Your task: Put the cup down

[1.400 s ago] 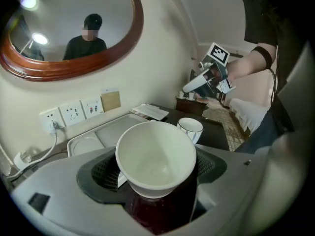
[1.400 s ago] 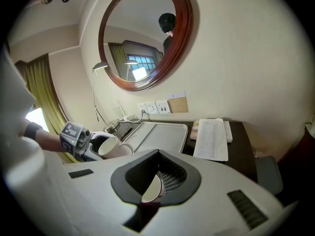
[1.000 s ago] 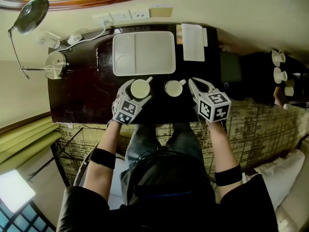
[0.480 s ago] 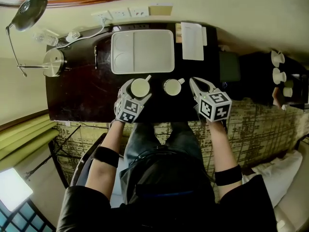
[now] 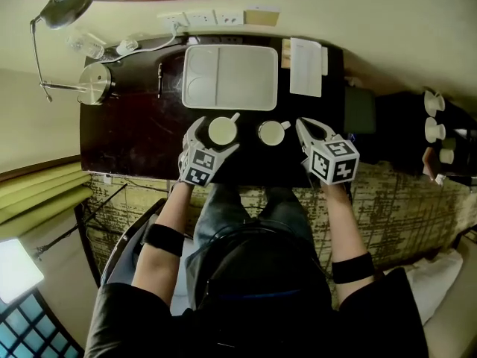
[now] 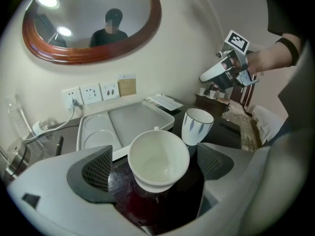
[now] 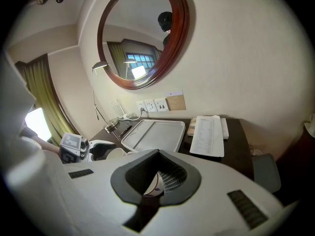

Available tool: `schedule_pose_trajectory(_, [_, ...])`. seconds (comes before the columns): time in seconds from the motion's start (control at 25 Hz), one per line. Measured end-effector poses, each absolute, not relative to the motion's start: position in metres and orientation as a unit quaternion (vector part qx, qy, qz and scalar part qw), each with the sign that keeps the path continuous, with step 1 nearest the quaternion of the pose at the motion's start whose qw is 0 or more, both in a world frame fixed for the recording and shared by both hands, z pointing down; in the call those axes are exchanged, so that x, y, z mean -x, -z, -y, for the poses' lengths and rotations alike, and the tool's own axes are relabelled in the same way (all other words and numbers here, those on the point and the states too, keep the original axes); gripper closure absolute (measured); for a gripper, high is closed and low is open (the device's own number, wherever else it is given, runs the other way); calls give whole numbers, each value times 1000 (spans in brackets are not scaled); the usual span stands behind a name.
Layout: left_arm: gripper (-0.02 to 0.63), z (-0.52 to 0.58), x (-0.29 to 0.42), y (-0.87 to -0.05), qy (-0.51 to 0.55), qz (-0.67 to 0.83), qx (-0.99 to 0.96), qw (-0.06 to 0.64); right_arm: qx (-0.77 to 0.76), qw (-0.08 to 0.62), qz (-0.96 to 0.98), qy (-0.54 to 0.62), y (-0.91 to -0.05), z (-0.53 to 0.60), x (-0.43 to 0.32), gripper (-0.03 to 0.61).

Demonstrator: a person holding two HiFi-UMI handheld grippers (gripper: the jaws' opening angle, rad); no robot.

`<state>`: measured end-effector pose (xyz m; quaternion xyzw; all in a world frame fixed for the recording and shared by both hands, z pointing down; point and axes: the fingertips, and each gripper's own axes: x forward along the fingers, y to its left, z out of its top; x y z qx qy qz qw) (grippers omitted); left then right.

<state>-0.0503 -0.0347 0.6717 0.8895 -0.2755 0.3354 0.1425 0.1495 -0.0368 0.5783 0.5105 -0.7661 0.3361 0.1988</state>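
Note:
A white handled cup (image 5: 222, 130) stands on the dark table (image 5: 134, 140), its handle pointing toward the tray. My left gripper (image 5: 216, 136) straddles it; its jaws have just been opening. In the left gripper view the cup (image 6: 158, 157) sits between the pads (image 6: 96, 168) with a gap on each side, so the left gripper (image 6: 155, 163) is open. A second cup with blue stripes (image 5: 271, 133) (image 6: 198, 126) stands just to the right. My right gripper (image 5: 307, 129) (image 7: 157, 181) hovers right of that cup, shut and empty.
A white tray (image 5: 229, 77) lies behind the cups, a stack of printed paper (image 5: 305, 66) to its right. A pen (image 5: 159, 80), a round metal lamp base (image 5: 95, 92) and a power cable sit at the back left. More cups (image 5: 432, 118) stand on a side shelf.
The left gripper's jaws have spread away from the white cup, which stays on the table. The right gripper has not moved.

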Motion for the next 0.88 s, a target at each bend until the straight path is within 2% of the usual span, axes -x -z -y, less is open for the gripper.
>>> schedule_pose_trajectory(0.4, [86,36,85,-587,-334,360,-865,104,-448,194,813,-318,-557,48,-114,578])
schedule_pose_trajectory(0.64, [88,30,100,-550,-307,413,-849,122,-405,197,839,-304,-544,42,-90,578])
schedule_pose_trajectory(0.88, [177,17,111,-524,-272,471,-827,140,-372,212,857,-286,-538,35,-75,578])
